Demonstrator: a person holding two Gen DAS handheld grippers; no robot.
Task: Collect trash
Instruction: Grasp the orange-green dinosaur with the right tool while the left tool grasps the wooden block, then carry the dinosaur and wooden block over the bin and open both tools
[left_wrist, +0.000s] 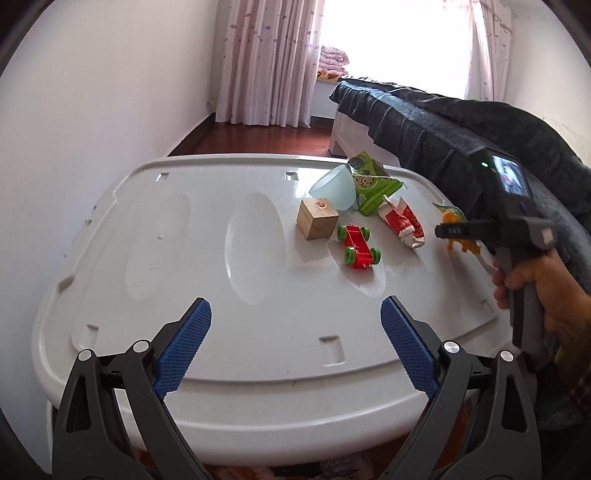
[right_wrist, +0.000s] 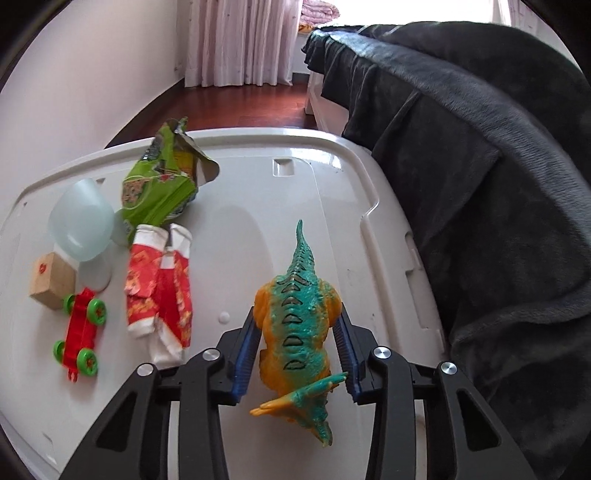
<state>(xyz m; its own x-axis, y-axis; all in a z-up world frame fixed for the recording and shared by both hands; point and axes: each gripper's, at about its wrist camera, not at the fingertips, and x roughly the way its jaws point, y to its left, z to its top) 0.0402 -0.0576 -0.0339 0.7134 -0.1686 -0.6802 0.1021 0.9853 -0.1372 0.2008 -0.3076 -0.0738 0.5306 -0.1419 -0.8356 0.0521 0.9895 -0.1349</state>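
A white plastic lid (left_wrist: 221, 280) serves as the tabletop in a bedroom with pink curtains (left_wrist: 266, 59), a wood floor and a bed under a dark blanket (left_wrist: 443, 122). From your left wrist camera, your left gripper (left_wrist: 295, 317) hovers over the near edge of the lid, its blue-padded fingers (left_wrist: 188, 343) spread wide with nothing between them. Across the lid sit a wooden block (left_wrist: 317, 218), a pale blue cup (left_wrist: 334, 188) lying on its side, a crumpled green snack bag (left_wrist: 371, 184) touching the cup, a red and white wrapper (left_wrist: 400, 221) just beside the bag, and a red toy car (left_wrist: 357, 246) with green wheels near the block. At the right, your hand (left_wrist: 543, 295) holds the right gripper (left_wrist: 458, 230) at the orange toy dinosaur (left_wrist: 461, 242).

From your right wrist camera, the right gripper (right_wrist: 297, 350) has its blue pads (right_wrist: 245, 354) on either flank of the orange and teal toy dinosaur (right_wrist: 295, 317), which stands on the lid (right_wrist: 258, 229) with its tail pointing away; the pads look to be touching its sides, though firm clamping cannot be told. To the left lie the red and white wrapper (right_wrist: 159, 291), the green snack bag (right_wrist: 162, 184) beyond it, the blue cup (right_wrist: 81, 225), the wooden block (right_wrist: 51, 280) and the toy car (right_wrist: 79, 332). The dark blanket (right_wrist: 480, 184) hangs just beside the lid's right edge
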